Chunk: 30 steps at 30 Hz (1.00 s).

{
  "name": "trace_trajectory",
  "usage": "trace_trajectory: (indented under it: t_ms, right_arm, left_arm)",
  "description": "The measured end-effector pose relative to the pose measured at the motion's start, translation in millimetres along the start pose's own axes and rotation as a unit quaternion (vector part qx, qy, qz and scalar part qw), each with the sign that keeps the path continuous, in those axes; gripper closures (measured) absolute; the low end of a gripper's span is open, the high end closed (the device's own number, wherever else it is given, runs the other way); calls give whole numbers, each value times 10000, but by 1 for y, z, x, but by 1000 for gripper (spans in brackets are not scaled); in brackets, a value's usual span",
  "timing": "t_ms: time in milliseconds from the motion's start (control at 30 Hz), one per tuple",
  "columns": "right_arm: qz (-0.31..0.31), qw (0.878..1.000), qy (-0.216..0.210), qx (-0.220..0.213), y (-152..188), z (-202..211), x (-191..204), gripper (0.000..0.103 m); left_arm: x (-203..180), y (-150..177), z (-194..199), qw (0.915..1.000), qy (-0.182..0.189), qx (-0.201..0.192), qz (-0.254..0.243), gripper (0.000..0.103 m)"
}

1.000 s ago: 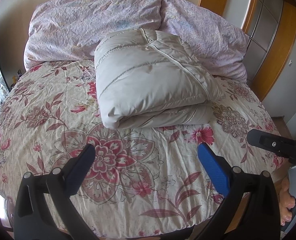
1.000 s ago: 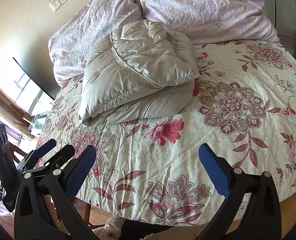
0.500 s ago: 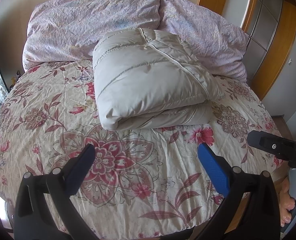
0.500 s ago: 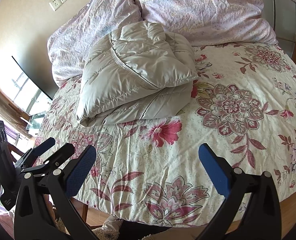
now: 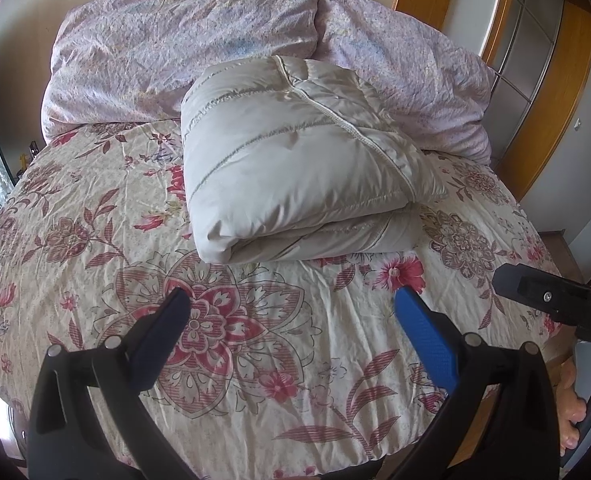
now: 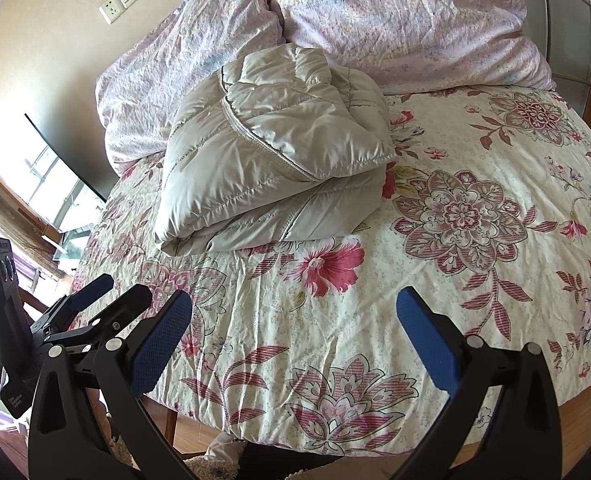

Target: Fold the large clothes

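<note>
Left wrist: folded jacket [image 5: 295, 168] mid-bed [image 5: 95, 240], bedspread apparently bare around it.

Both wrist cameras look down from bed foot toward pillows [image 5: 183, 44]; both share folded jacket [image 5: 295, 168], floral bedspread [image 6: 455, 280].

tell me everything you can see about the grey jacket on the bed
The jacket is pale grey, puffy and quilted, with a slightly shiny fabric and stitched seams across its panels. It is folded into a thick, layered bundle, a zipper line running diagonally over its top. It lies on the floral bedspread, its far edge against the lilac pillows. Neither tool touches it.
</note>
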State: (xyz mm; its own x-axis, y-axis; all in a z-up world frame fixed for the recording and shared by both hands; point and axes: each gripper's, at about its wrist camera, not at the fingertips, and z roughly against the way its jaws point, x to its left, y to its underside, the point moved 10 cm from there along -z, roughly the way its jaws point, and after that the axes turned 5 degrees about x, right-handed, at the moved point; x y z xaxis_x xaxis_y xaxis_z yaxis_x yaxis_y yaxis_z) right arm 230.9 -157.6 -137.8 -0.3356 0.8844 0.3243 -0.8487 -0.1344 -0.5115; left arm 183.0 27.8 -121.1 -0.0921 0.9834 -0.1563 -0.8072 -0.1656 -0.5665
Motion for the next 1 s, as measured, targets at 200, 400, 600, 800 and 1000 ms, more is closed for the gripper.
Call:
trace_trajectory:
  t_ms: [200,400,600,800,1000]
  right_arm:
    - [11,10000,-16,-16,-2,0,0,1]
    - [4,10000,-32,-36,-3,0,1,1]
    - [2,10000,-39,-31,-4,-1,1,1]
    - [-8,10000,-37,-23,-2,-2,2,1]
    - [-9,10000,-39,-21,-2,-3,1,1]
  left_arm:
    - [1,-2,-1,10000,-19,-12,-3,2]
    - [3,-4,-1,9999,-82,-62,-23,2]
    - [4,-4,-1,9999,-87,-66,-19,2]
    - [4,-4,-2,9999,-89,-65,-24,2]
    - [7,-6,-2,9999,-112,-74,-16,2]
